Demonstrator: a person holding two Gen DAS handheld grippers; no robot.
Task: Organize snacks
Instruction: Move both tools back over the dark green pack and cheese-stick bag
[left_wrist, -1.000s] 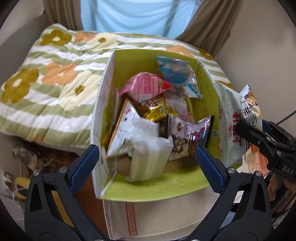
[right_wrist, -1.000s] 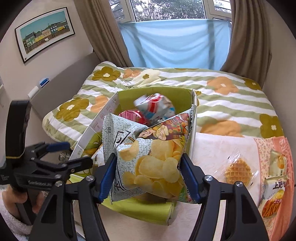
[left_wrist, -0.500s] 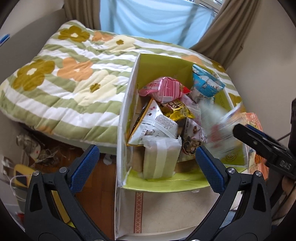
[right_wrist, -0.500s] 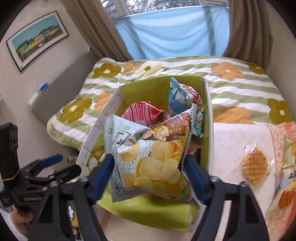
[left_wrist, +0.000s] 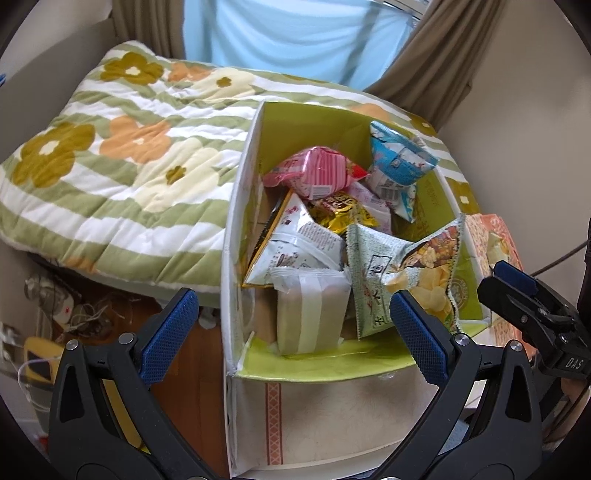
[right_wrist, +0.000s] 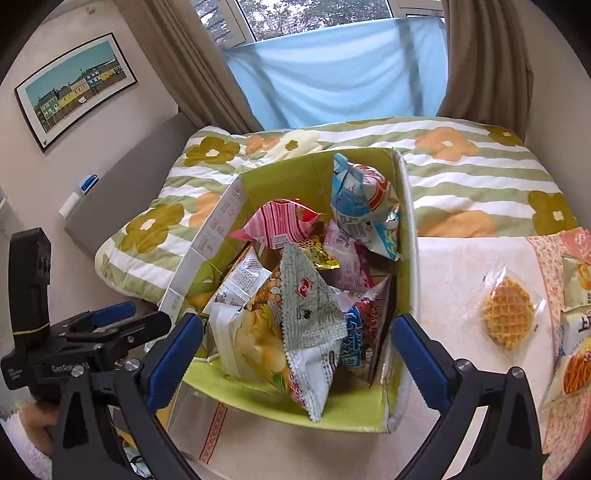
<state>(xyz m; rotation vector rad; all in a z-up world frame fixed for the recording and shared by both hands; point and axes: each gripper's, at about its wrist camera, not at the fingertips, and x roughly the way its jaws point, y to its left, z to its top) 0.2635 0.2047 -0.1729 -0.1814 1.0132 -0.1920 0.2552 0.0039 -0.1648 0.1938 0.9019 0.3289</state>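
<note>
A framed picture (right_wrist: 75, 86) hangs on the beige wall (right_wrist: 122, 110) at ten o'clock. Brown curtains (right_wrist: 484, 59) flank a daylit window (right_wrist: 306, 16) at twelve, above a flower-patterned quilt (right_wrist: 461, 166).

Both black two-finger grippers with blue ribbed pads hover side by side, the left gripper (left_wrist: 293, 332) and the right gripper (right_wrist: 295, 354) each with jaws spread wide and gripping nothing.

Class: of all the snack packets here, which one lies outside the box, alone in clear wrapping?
The waffle: it lies on the table, right of the box.
</note>
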